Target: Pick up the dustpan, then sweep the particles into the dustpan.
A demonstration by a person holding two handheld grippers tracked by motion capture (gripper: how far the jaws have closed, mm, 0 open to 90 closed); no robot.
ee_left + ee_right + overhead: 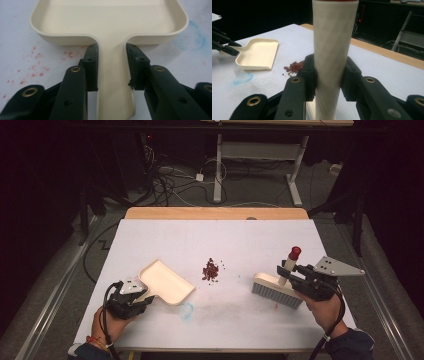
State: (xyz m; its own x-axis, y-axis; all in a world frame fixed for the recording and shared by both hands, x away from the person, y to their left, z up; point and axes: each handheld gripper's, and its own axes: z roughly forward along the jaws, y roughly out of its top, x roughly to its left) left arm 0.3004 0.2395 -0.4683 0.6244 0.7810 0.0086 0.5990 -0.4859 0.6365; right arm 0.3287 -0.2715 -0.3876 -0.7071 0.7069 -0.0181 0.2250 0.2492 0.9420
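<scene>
Two grippers grip tools: the left gripper (145, 298) clamps the dustpan (166, 281) handle. The right gripper (291, 272) clamps the brush (278, 288) handle. Beans (211, 270) lie between them.

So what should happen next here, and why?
Probably the right gripper should slide the brush leftward toward the pile of red beans. The brush sits apart from the beans, while the left gripper already holds the dustpan by its handle on the pile's other side.
</scene>
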